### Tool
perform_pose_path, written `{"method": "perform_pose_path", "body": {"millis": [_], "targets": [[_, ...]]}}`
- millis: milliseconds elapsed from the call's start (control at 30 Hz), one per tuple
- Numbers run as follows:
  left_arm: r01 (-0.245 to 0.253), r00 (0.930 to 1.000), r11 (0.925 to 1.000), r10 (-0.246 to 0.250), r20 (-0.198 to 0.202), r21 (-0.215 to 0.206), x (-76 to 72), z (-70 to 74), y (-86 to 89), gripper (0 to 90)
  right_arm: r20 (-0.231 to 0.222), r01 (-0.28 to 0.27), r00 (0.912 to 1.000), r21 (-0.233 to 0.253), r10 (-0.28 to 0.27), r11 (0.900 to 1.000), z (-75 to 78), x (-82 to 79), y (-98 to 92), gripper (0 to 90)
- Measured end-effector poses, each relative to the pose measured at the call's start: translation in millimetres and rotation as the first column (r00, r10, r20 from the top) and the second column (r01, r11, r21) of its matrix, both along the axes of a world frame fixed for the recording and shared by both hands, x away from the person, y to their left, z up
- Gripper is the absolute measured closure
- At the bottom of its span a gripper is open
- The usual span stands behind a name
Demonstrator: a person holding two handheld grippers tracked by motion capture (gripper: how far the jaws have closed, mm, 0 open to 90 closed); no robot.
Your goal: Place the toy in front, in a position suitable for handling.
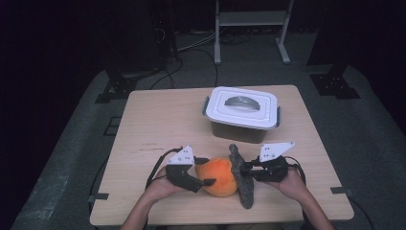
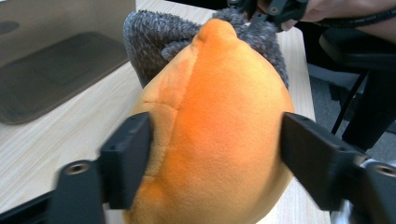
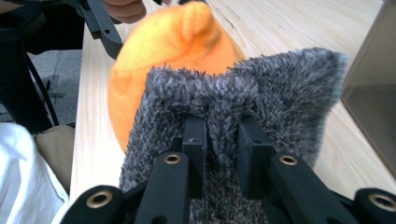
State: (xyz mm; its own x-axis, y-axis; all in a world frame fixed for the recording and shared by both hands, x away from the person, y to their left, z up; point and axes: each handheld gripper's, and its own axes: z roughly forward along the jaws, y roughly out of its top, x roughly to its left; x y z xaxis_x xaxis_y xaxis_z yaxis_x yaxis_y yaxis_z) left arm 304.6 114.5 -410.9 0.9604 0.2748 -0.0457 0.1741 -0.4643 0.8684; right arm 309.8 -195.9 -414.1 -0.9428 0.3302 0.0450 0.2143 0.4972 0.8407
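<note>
Orange plush toy (image 1: pixel 220 177) sits at the near edge of the worktop (image 1: pixel 153 124), rounded and stuffed, so it should be light and give under pressure. The left tongs (image 1: pixel 205 173) straddle its wide middle, jaws spread far and pressed against both flanks; in the left gripper view the fabric (image 2: pixel 210 135) bulges between them. That broad belly looks the safest hold, since the tapered tip would likely slip out. Draped against its right side is a grey fuzzy cloth (image 1: pixel 242 175), limp and fluffy. The right tongs (image 3: pixel 223 137) have closed narrow on a pinched fold of it (image 3: pixel 233 102); a thicker bunch would hold better than a thin edge. Farther back stands a lidded white box (image 1: pixel 242 115), well apart.
</note>
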Motion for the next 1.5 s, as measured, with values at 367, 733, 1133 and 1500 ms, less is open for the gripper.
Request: {"method": "perform_pose_path", "body": {"millis": [367,733,1133,1500], "targets": [[-0.006,0.9996,1.0000,0.006,0.027,-0.008,-6.2,15.5,-1.2,44.5,0.061,-0.010,0.9981,0.142,0.002,0.990,30.2,-11.7,-3.8,75.0],[-0.016,0.9998,0.9997,0.017,0.007,-0.015,-0.7,7.7,-1.4,16.8,0.011,-0.023,0.9997,0.077,0.022,0.997,8.9,-7.9,3.3,74.9],[-0.027,0.9982,0.9996,0.026,0.054,0.002,-4.6,10.2,0.4,38.5,-0.005,0.015,0.9999,0.052,-0.015,0.999,8.1,-1.1,-8.4,75.1],[0.010,0.9953,0.9990,-0.014,0.096,0.042,-12.1,14.6,-6.9,34.7,0.048,-0.019,0.9987,0.065,0.015,0.998,17.5,-10.7,7.5,74.8]]}}
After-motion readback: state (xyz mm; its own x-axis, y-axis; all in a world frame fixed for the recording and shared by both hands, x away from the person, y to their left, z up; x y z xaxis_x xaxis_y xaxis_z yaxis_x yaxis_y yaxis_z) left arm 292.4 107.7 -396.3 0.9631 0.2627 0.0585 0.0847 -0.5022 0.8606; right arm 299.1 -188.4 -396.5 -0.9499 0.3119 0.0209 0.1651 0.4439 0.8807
